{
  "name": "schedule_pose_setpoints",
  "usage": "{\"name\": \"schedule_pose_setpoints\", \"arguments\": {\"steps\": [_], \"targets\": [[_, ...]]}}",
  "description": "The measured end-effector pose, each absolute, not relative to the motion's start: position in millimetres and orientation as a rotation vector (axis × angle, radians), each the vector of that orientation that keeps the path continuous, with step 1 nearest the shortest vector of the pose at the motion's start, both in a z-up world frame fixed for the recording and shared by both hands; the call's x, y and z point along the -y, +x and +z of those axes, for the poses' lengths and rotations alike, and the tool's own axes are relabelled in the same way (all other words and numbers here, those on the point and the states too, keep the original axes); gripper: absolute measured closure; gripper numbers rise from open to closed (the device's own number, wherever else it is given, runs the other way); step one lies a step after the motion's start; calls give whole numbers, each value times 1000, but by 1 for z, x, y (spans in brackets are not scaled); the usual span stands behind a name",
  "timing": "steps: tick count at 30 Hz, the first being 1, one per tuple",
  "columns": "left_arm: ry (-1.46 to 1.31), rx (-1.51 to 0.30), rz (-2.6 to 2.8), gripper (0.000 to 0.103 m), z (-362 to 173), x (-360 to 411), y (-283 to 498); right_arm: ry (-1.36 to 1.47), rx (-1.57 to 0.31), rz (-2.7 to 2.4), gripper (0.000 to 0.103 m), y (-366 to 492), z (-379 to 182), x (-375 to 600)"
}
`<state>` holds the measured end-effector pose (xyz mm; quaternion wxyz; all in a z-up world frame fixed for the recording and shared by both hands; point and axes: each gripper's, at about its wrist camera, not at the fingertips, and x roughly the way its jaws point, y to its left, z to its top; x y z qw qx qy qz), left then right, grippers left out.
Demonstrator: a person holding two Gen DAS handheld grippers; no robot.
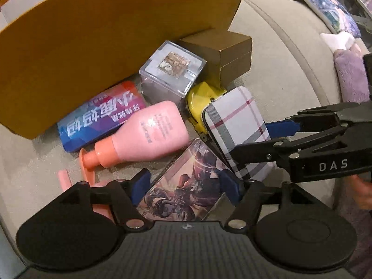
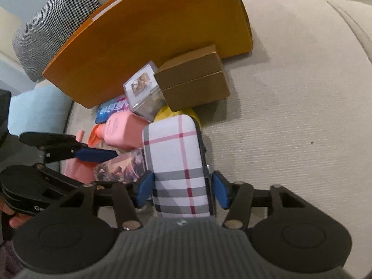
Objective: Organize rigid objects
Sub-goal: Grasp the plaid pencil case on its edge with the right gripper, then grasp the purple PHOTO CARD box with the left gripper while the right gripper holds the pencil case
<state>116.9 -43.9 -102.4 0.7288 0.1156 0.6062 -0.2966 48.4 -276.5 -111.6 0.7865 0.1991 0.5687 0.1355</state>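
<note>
A beige sofa cushion (image 2: 290, 93) carries an orange box (image 2: 151, 34), brown box (image 2: 193, 81), pink bottle (image 1: 148, 134) and plaid case (image 2: 176, 162).

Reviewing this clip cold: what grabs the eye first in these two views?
A big orange board leans over a pile of small items on the beige sofa. In front, the right gripper straddles a plaid case, and the left gripper straddles a clear illustrated case, beside a pink bottle.

Both wrist cameras look steeply down, close over the sofa cushion (image 1: 267, 46); they share the plaid case (image 1: 239, 130) and orange board (image 2: 151, 37).
</note>
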Motion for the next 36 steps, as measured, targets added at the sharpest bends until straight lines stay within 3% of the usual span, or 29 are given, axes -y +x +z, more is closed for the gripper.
{"name": "schedule_pose_setpoints", "arguments": {"steps": [3,8,12,15,17,19,24,33,36], "targets": [[217,-1359,-594,30,-97,40,112,386,-1211,284,61,44,-101,274],[208,-1352,-523,65,-82,35,102,377,-1216,281,80,31,-81,276],[209,-1359,-455,91,-77,28,89,380,-1256,278,85,17,-72,275],[172,-1368,-410,91,-79,21,84,389,-1283,277,86,7,-73,275],[131,-1364,-401,86,-80,13,81,415,-1306,283,86,2,-76,275],[121,-1348,-409,69,-82,10,80,436,-1318,282,86,-2,-79,275],[186,-1305,-481,48,-88,26,81,423,-1303,289,83,-5,-78,272],[119,-1335,-513,47,-100,35,83,396,-1283,298,81,-2,-86,261],[116,-1320,-484,62,-94,34,78,394,-1284,288,81,-2,-87,262]]}}
